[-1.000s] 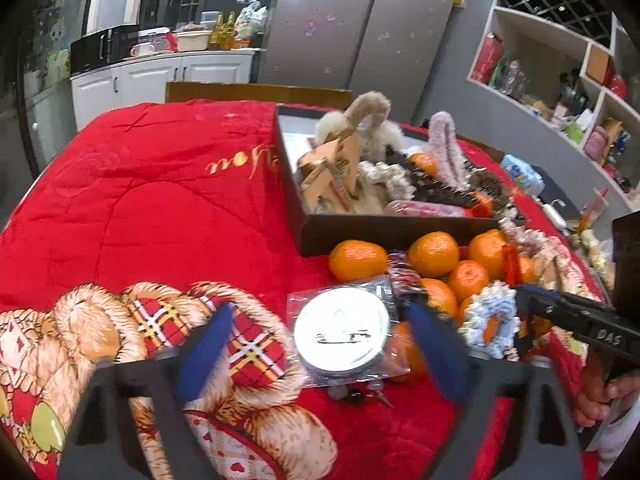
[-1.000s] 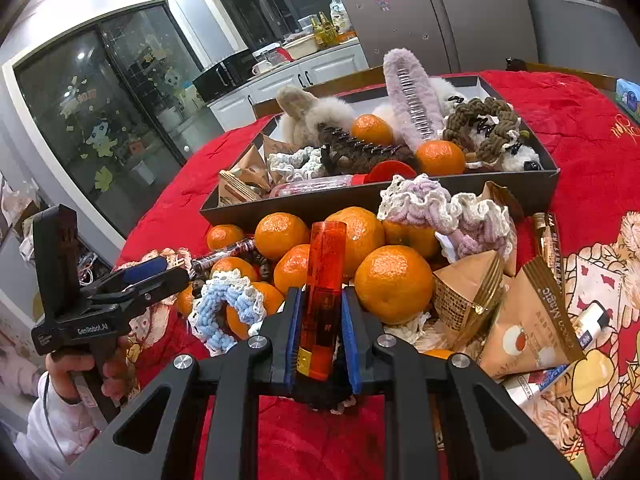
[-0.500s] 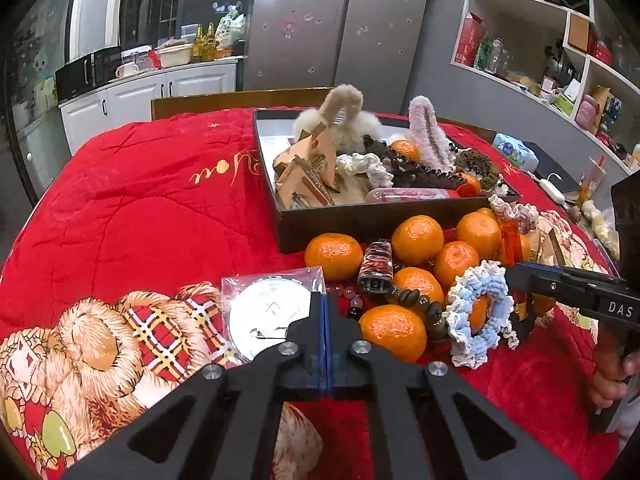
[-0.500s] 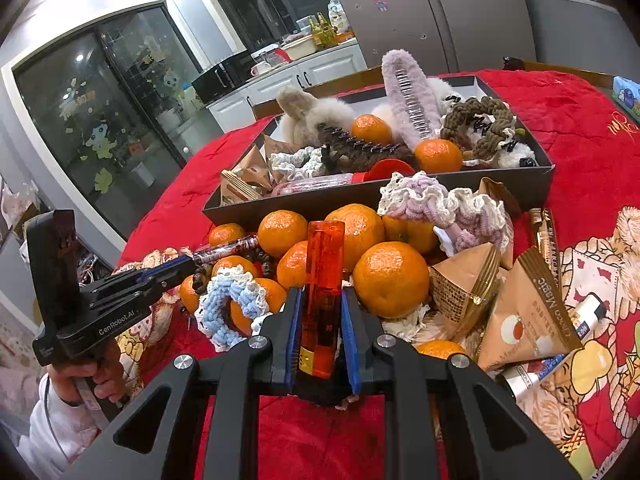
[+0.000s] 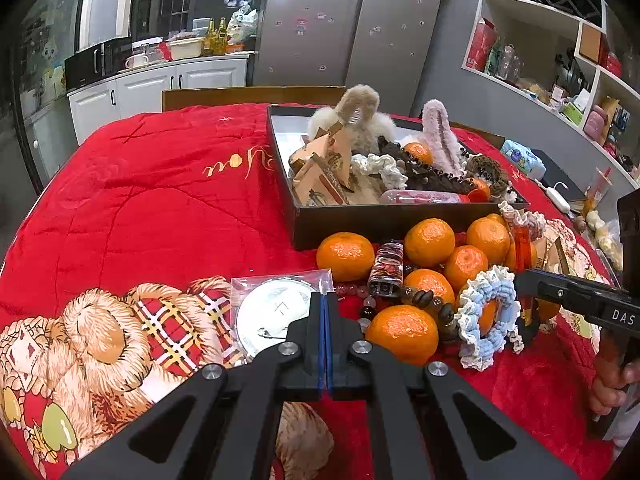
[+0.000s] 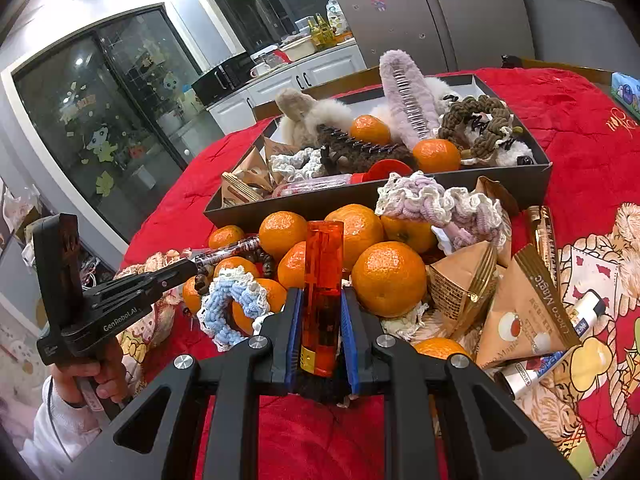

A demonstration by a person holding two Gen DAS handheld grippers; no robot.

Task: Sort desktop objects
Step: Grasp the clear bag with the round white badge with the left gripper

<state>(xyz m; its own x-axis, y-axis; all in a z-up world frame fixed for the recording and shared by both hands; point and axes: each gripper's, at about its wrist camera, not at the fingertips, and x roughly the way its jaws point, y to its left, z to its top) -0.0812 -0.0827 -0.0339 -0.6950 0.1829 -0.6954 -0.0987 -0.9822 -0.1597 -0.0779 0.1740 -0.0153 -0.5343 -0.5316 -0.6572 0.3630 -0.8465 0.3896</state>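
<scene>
Since a second ago our left gripper (image 5: 325, 300) has snapped its jaws together on nothing, its tips over the corner of the bagged round tin (image 5: 276, 312). Our right gripper (image 6: 320, 304) remains clamped on the orange lighter (image 6: 323, 276), upright before the heap of tangerines (image 6: 388, 278). Beyond them sits the dark box (image 6: 400, 196), crammed with hair clips, scrunchies and snack packets, on the red blanket (image 5: 160, 200).

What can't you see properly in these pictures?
- Round white disc in a clear plastic bag, left wrist view: its near edge is hidden behind the shut left gripper.
- Orange see-through plastic lighter, right wrist view: its bottom sits between the right gripper's blue pads.
- Black cardboard box: the heaped things cover its floor.
</scene>
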